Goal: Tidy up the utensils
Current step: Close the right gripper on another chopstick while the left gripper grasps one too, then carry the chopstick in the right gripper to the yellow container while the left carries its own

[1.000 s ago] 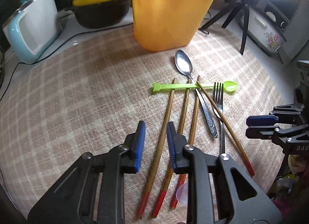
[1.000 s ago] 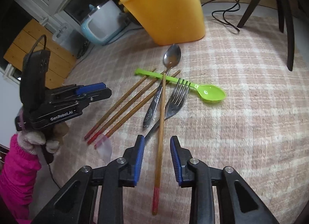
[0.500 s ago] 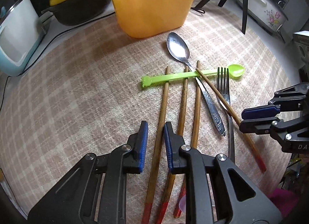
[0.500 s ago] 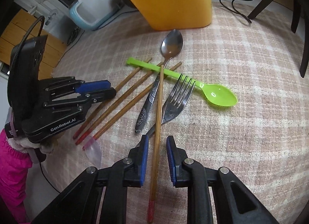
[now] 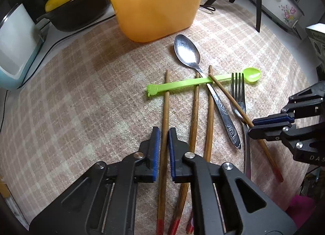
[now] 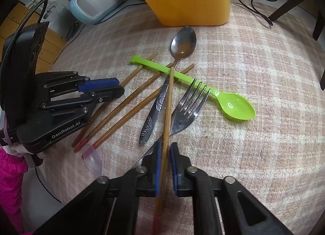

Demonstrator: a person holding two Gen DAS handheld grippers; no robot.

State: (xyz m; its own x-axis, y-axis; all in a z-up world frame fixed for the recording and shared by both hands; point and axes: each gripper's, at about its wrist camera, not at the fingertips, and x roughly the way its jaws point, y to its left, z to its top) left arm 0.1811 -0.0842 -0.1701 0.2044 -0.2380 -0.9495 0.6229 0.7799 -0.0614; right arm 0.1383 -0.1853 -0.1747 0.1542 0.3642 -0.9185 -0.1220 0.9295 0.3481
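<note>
Both grippers point steeply down at the checked cloth (image 5: pixel 81 97), each closed on a chopstick. The left gripper (image 5: pixel 163 149) has its blue pads together on the leftmost chopstick (image 5: pixel 166 101), whose far end lies under the green plastic spoon (image 5: pixel 203 81). The right gripper (image 6: pixel 165 166) clamps the slanted chopstick (image 6: pixel 168 101), which crosses the green spoon and the fork (image 6: pixel 186 109) (its red tip nearest the person). Two more chopsticks (image 5: pixel 196 109) lie between them beside the metal spoon (image 5: pixel 187 52). The orange tub (image 5: pixel 156 3) stands at the far side, near that spoon's bowl.
</note>
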